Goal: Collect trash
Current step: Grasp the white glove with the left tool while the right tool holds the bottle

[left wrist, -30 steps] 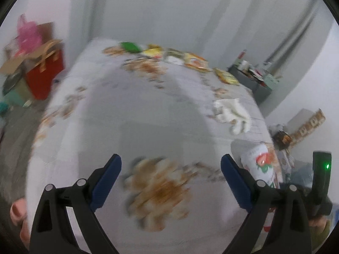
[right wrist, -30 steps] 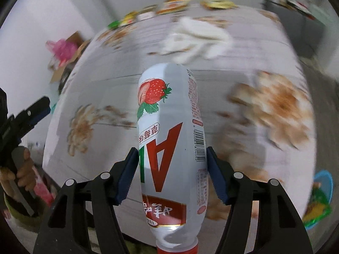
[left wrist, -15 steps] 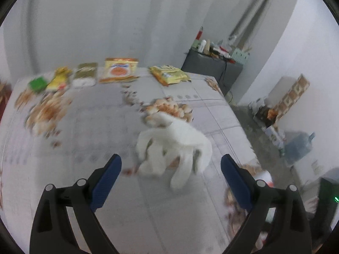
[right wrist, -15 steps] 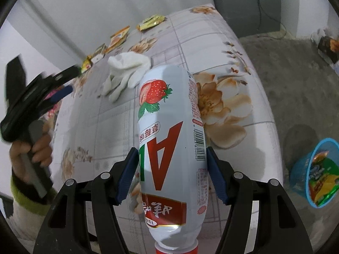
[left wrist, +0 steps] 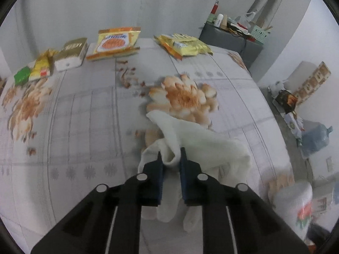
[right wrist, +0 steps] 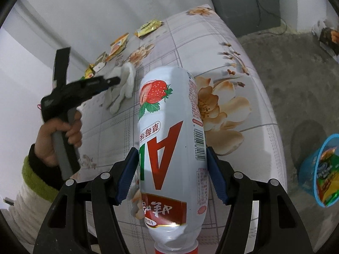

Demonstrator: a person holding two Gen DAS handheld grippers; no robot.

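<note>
My left gripper [left wrist: 171,158] is shut on a fold of a white cloth glove [left wrist: 203,141] that lies on the flowered tablecloth [left wrist: 84,116]. In the right wrist view the left gripper [right wrist: 115,80] pinches the same glove [right wrist: 125,84]. My right gripper [right wrist: 170,169] is shut on a white strawberry drink bottle [right wrist: 171,127], held upside down with its red cap toward me, above the table's near edge. The bottle also shows at the lower right of the left wrist view [left wrist: 296,207].
Several snack packets [left wrist: 116,42] lie in a row along the table's far edge by the wall. A blue bin [right wrist: 317,169] with wrappers in it stands on the floor to the right of the table. A grey cabinet [left wrist: 233,38] stands at the back right.
My left gripper swung right to the glove, came down on it and shut on a fold. My right gripper kept the bottle and moved right, toward the table's edge.
</note>
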